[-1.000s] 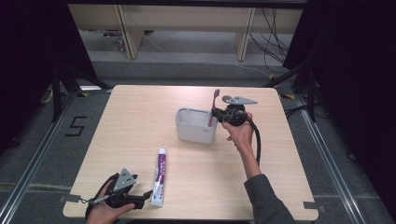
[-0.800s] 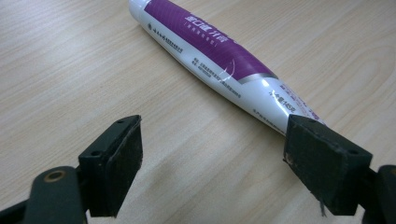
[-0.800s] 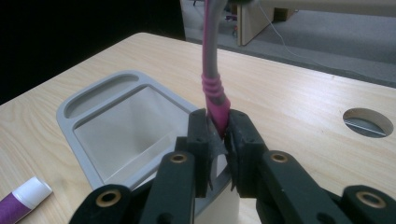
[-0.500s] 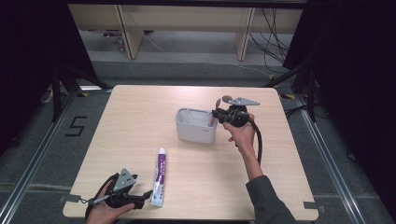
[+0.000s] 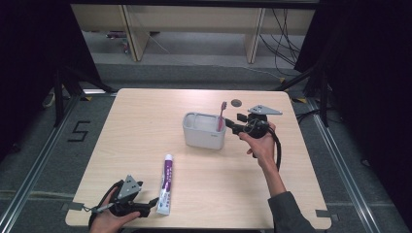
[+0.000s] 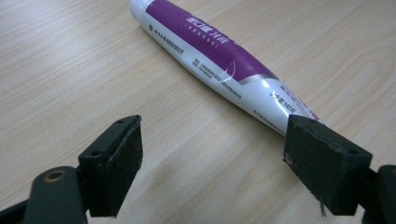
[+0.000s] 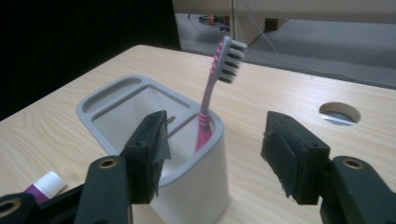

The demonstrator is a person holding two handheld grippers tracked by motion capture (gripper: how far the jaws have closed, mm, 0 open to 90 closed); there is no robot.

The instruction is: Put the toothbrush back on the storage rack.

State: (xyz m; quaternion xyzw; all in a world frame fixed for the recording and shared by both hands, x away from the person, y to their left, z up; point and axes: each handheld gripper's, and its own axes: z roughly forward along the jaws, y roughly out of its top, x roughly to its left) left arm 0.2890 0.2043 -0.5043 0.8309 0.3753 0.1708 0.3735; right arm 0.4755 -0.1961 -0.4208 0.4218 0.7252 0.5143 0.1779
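A pink toothbrush (image 5: 222,114) (image 7: 212,79) stands head up in the right corner of a grey holder (image 5: 204,138) (image 7: 100,100) at mid-table. My right gripper (image 5: 234,124) (image 7: 215,149) sits just right of the holder. Its jaws have just been opening, stand apart from the brush, and nothing is between them. A purple-and-white toothpaste tube (image 5: 166,184) (image 6: 210,51) lies flat near the front edge. My left gripper (image 5: 145,208) (image 6: 210,158) rests open on the table at the tube's crimped end, with one pad beside that end and only bare wood between the pads.
A round cable hole (image 5: 236,102) (image 7: 339,113) lies in the tabletop behind the right gripper. The wooden table (image 5: 145,121) ends close to the left hand at the front. Table legs and cables stand on the floor beyond the far edge.
The right gripper has let go of the toothbrush and drawn back a little to the right, leaving the brush leaning in the holder. The left gripper and the tube have not moved.
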